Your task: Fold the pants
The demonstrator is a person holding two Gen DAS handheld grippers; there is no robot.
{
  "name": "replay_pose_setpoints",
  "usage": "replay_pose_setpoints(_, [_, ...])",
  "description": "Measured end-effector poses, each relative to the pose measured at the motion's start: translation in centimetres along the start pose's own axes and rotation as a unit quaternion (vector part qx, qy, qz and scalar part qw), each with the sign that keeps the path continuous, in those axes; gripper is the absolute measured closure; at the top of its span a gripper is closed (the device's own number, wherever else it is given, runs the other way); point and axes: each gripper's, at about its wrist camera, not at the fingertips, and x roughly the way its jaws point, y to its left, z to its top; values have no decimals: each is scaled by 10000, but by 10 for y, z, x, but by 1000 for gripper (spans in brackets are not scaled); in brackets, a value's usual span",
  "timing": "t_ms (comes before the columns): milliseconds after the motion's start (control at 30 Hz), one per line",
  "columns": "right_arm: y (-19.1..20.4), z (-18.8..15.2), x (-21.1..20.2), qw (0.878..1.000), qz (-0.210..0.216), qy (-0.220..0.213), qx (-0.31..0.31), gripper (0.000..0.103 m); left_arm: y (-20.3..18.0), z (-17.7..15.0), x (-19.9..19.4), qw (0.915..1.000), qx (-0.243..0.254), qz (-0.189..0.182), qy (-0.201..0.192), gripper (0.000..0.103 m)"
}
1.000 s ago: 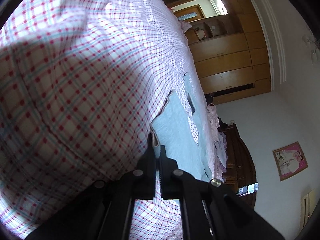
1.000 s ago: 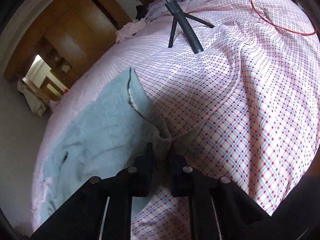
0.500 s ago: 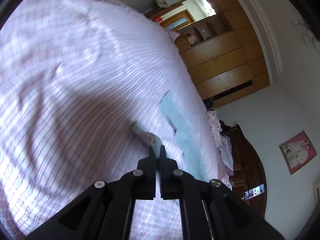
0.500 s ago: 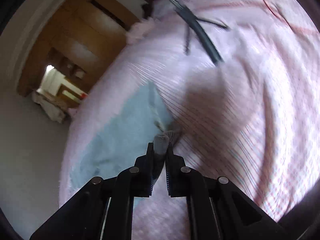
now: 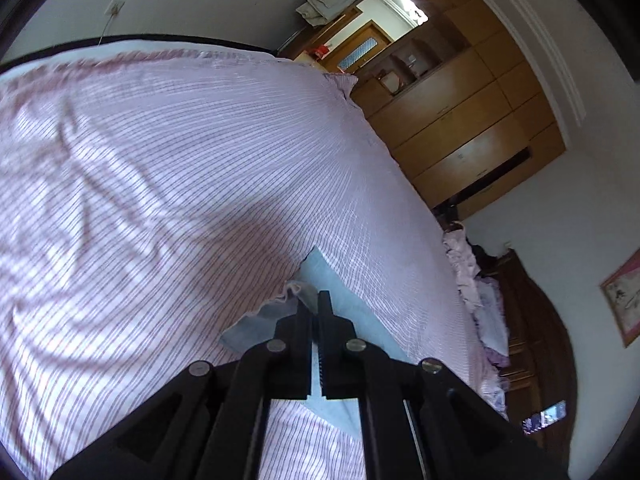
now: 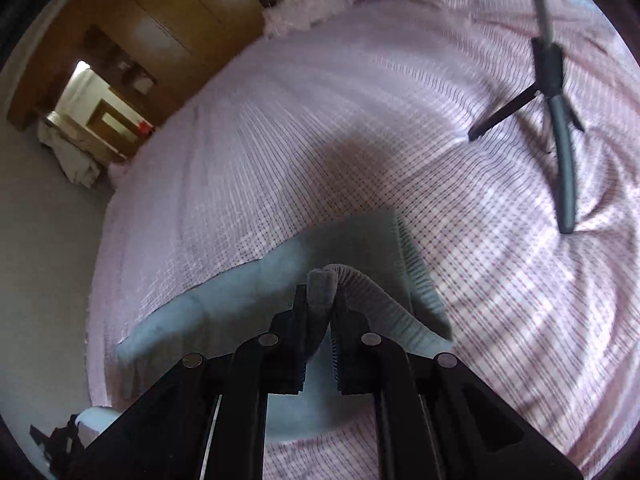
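Note:
Light blue pants (image 6: 240, 296) hang over a bed with a pink checked sheet (image 6: 360, 128). My right gripper (image 6: 320, 292) is shut on the ribbed waistband (image 6: 372, 300), a grey fold of it standing up between the fingers. In the left wrist view my left gripper (image 5: 314, 300) is shut on a frayed pale edge of the pants (image 5: 340, 300), lifted above the sheet (image 5: 160, 180). The rest of the pants trails down behind both grippers, partly hidden by them.
A black tripod (image 6: 556, 108) stands on the bed to the right. Wooden wardrobes (image 5: 460, 120) line the far wall beside an open doorway (image 5: 384, 36). Pink bedding (image 5: 468, 264) is heaped at the headboard. The bed's far edge (image 5: 160, 46) meets a white wall.
Both grippers rose away from the sheet with the pants in their grip. The bed now looks smaller and farther off, and more of the room shows.

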Motion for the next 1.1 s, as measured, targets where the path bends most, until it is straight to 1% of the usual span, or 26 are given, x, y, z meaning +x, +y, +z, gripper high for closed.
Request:
replay_pose_setpoints(133, [-3, 15, 25, 9999, -18, 103, -8, 100, -17, 13, 29, 9994, 229, 239, 31, 101])
replay_pose_setpoints(233, [-5, 25, 34, 10000, -14, 16, -86, 100, -27, 24, 51, 9989, 304, 345, 68, 101])
replay_pose_setpoints(300, [-3, 31, 38, 9996, -133, -92, -214, 100, -35, 29, 65, 9979, 430, 471, 111, 101])
replay_pose_setpoints(367, [-1, 38, 44, 9993, -206, -73, -315, 100, -44, 32, 78, 9969, 568, 536, 138, 101])
replay_pose_setpoints(433, [2, 45, 52, 9991, -238, -4, -353, 100, -53, 32, 91, 9946, 765, 691, 131, 101])
replay_pose_setpoints(500, [6, 52, 61, 9987, -295, -35, -412, 100, -61, 32, 107, 9904, 1002, 949, 116, 101])
replay_pose_setpoints(633, [10, 52, 78, 9967, -594, -11, -548, 100, -66, 26, 136, 9832, 1297, 1273, 164, 101])
replay_pose_setpoints(733, [5, 50, 89, 9963, -712, 56, -488, 100, -64, 25, 156, 9789, 1416, 1448, 255, 101])
replay_pose_setpoints(800, [2, 50, 90, 9964, -723, 20, -439, 97, -59, 27, 169, 9798, 1342, 1444, 328, 101])
replay_pose_setpoints(833, [1, 50, 90, 9962, -755, -57, -435, 91, -56, 28, 175, 9812, 1272, 1407, 358, 101])
replay_pose_setpoints(867, [-1, 50, 89, 9958, -788, -157, -439, 80, -54, 29, 178, 9825, 1224, 1354, 370, 101])
replay_pose_setpoints(900, [-2, 51, 87, 9947, -877, -305, -442, 70, -52, 31, 181, 9851, 1167, 1215, 347, 101])
replay_pose_setpoints(933, [-3, 52, 86, 9926, -1037, -453, -438, 41, -51, 33, 181, 9881, 1103, 1039, 271, 101])
replay_pose_setpoints(967, [-6, 54, 85, 9914, -1104, -558, -419, 21, -49, 36, 180, 9898, 1049, 949, 170, 94])
replay_pose_setpoints(1000, [-8, 54, 81, 9903, -1078, -785, -390, 19, -46, 38, 177, 9915, 1010, 820, 62, 74])
replay_pose_setpoints(1033, [-10, 54, 78, 9899, -964, -951, -410, 19, -42, 40, 168, 9937, 947, 588, -77, 58])
replay_pose_setpoints(1067, [-10, 54, 78, 9899, -934, -973, -442, 19, -36, 37, 158, 9950, 859, 457, -236, 27])
replay_pose_setpoints(1100, [-11, 55, 80, 9893, -997, -939, -499, 19, -28, 31, 145, 9953, 769, 369, -460, 15])
